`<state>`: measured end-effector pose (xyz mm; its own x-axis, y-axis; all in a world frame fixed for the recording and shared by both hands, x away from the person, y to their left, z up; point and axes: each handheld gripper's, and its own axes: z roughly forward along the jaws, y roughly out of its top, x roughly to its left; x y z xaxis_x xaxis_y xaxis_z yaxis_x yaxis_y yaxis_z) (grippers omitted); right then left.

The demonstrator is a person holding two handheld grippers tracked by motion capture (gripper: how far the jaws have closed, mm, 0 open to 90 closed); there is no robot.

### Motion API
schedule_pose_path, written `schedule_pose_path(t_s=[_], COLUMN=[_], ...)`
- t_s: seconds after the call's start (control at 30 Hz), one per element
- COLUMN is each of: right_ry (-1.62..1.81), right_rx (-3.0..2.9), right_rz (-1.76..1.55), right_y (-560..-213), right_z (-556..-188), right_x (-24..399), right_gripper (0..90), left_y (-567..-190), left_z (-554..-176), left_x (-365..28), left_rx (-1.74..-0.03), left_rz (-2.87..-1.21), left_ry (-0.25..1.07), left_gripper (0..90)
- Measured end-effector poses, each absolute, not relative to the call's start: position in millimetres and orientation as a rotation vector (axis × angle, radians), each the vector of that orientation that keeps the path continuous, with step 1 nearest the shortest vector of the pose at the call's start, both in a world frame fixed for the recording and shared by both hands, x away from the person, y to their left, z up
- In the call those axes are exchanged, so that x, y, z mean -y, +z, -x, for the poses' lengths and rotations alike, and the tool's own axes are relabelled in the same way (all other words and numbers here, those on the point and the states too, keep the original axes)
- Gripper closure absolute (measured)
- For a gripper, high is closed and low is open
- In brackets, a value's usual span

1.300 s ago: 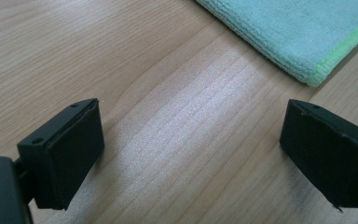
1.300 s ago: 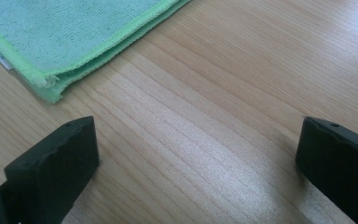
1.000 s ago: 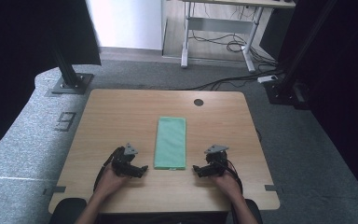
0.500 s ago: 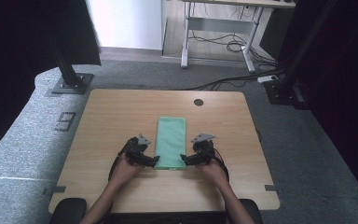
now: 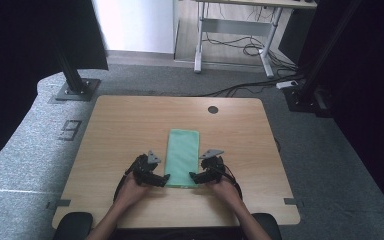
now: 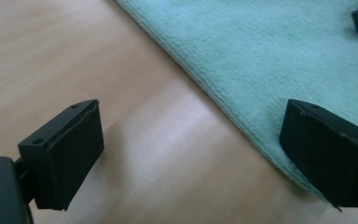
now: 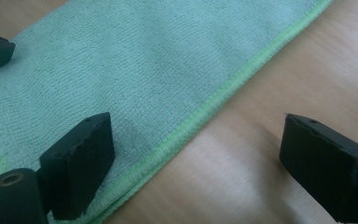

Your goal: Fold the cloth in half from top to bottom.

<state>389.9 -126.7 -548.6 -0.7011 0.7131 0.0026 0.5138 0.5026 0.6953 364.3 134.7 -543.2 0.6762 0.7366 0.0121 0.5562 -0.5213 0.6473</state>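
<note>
Wooden table (image 5: 125, 125) on grey carpet (image 5: 25, 150), green cloth (image 5: 182, 155), both hand-held grippers' jaws apart, right's just narrowing.

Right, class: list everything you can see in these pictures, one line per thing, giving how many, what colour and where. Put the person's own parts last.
cloth: one, mint green, folded into a long strip, flat on the near middle of the table
table: one, light wood, centre of the high view
cable hole: one, dark, round, far side of the tabletop
desk frame: one, pale metal legs, behind the table with cables on the floor under it
floor: grey carpet around the table
left hand-held gripper: one, black, jaws open astride the cloth's near left edge
right hand-held gripper: one, black, jaws open astride the cloth's near right edge, just been closing slightly
forearms: two, entering from the bottom
</note>
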Motion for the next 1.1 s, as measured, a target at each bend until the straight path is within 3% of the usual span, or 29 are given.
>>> schedule_pose_path(t_s=[0.13,0.3,0.47,0.67,0.9,1.1], right_ry=[0.997,1.013,1.021,1.025,1.023,1.048], right_rx=[-2.492,-2.515,-2.522,-2.528,-2.552,-2.479], right_rz=[-0.977,-0.956,-0.96,-0.951,-0.977,-1.036], right_y=[-548,-549,-549,-549,-544,-528], right_z=[-371,-357,-352,-349,-356,-393], right_x=[127,132,135,137,138,141], right_gripper=[10.7,10.7,10.7,10.6,12.1,13.0], left_y=[-535,-519,-529,-542,-543,-548], left_z=[-350,-371,-399,-396,-396,-394], left_x=[-133,-135,-127,-123,-124,-129], left_rx=[-0.945,-0.986,-1.021,-1.026,-1.028,-1.031], left_rz=[-2.296,-2.209,-2.212,-2.257,-2.261,-2.21], left_ry=[0.367,0.406,0.405,0.398,0.391,0.378], left_gripper=[5.5,7.0,7.0,7.0,7.2,6.8])
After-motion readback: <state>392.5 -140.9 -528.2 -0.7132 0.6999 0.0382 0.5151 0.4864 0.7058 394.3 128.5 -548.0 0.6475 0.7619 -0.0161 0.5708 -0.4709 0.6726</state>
